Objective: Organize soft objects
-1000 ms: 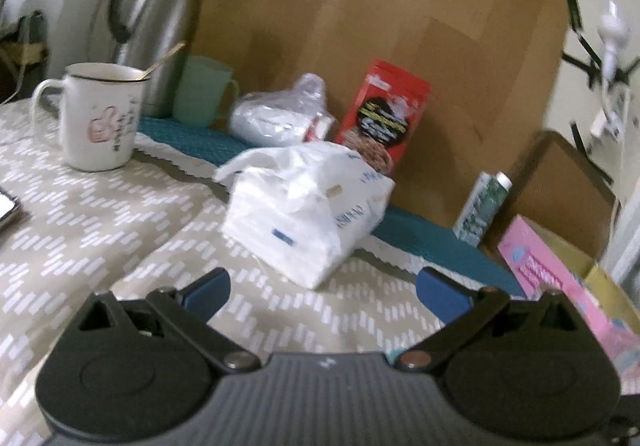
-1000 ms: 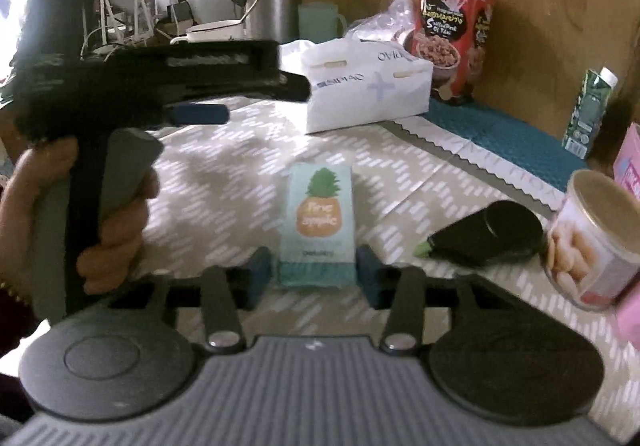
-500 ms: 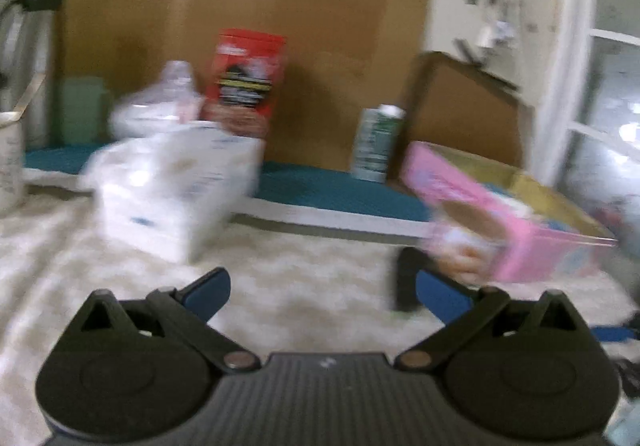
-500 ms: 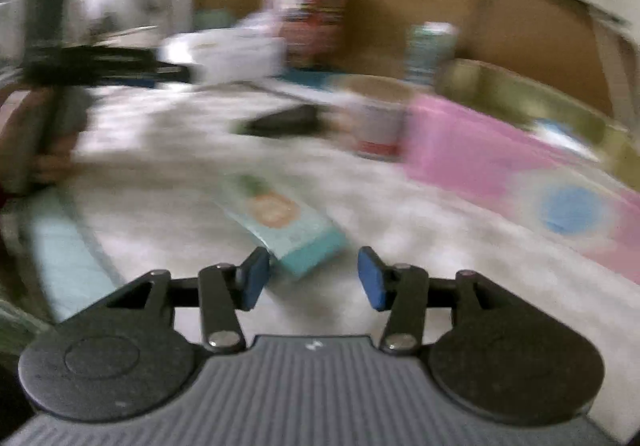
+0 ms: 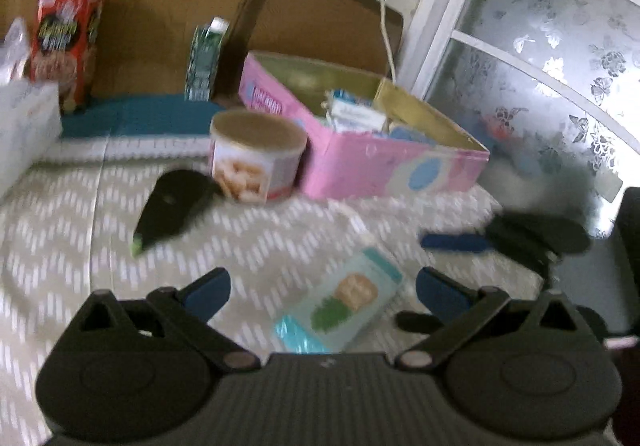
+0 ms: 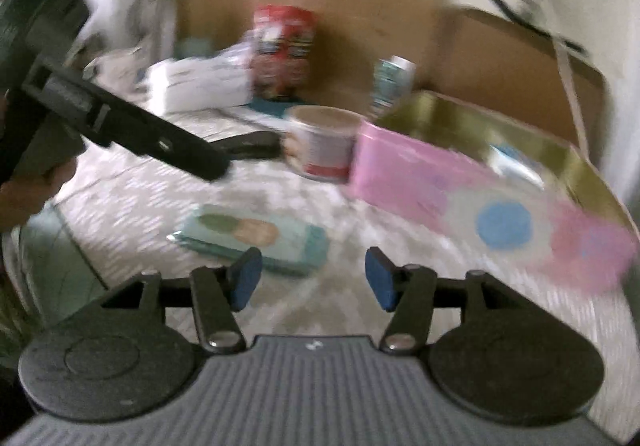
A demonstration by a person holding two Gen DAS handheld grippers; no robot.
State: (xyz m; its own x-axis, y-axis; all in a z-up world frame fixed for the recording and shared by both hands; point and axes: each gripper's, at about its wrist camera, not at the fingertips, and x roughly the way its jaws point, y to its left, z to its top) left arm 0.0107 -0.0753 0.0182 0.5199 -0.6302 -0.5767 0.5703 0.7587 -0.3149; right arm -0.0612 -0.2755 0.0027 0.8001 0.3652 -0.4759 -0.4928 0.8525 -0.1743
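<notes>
Teal and soft, the pineapple-print tissue pack (image 6: pixel 250 242) lies flat on the patterned cloth (image 6: pixel 160 197) of the worktop, just ahead of the right hand-held gripper (image 6: pixel 310 280), whose jaws have just been opening and now stand spread with nothing between them. The pack sits a little left of that gap, near the pink tin (image 6: pixel 472 201) but apart from it. The left hand-held gripper (image 5: pixel 322 288) hangs spread over the same pack (image 5: pixel 340 310), also empty. To do this step well, one gripper should square up across the pack's narrow width and close gently, then lift it over the tin's wall. Blur hides the pack's edges, so the alignment is probably worth checking first.
</notes>
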